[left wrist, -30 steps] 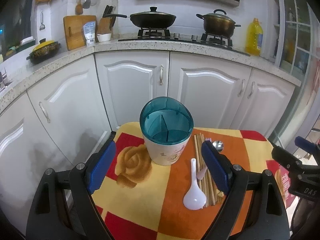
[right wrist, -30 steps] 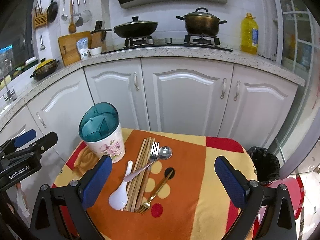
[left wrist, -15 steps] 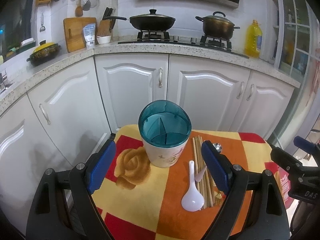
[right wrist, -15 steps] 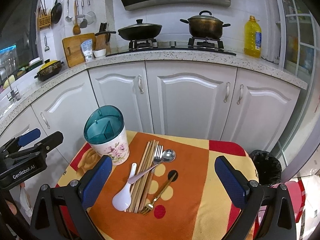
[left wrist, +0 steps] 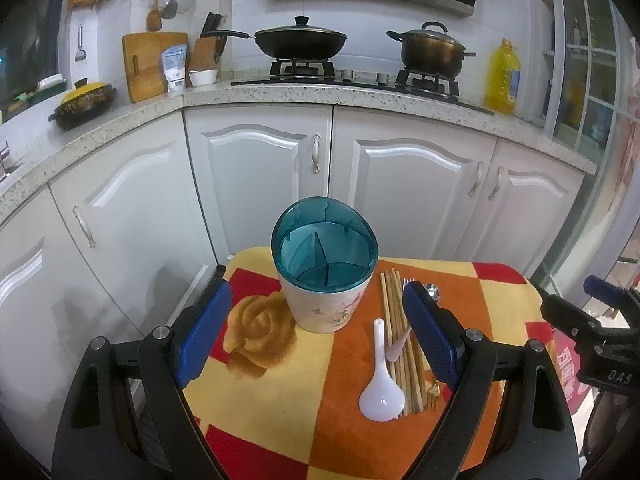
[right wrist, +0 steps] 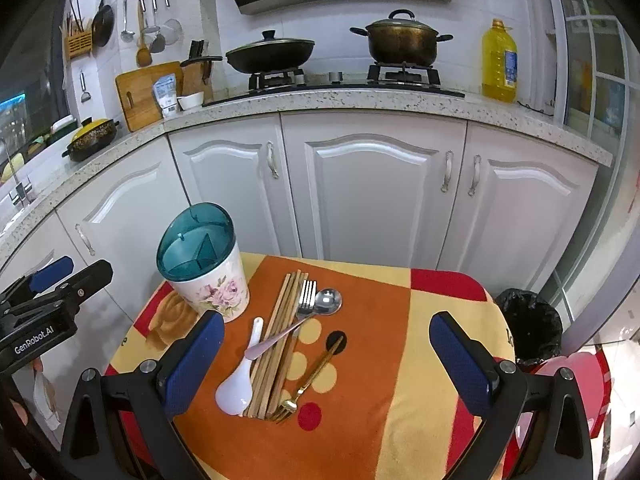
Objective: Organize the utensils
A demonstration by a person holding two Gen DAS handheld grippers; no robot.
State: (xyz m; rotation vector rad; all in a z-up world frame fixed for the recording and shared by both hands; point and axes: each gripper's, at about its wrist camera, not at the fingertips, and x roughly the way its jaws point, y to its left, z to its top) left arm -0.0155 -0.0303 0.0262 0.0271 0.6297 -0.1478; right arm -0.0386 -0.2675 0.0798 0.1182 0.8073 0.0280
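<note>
Ahead, utensil holder point(left wrist: 324, 272) between left tongs point(left wrist: 318, 338), gaping.

Glossy metal spoon point(right wrist: 328, 302), wooden chopsticks point(right wrist: 280, 336), fuzzy tablecloth point(right wrist: 380, 320).

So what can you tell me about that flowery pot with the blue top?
The utensil holder is a cream, ceramic-looking cup printed with pink roses, topped by a translucent teal plastic insert split by dividers into compartments. All look empty. It stands upright on the patterned cloth, left of the chopsticks, with nothing touching it. Both grippers are open and clear of it.
</note>
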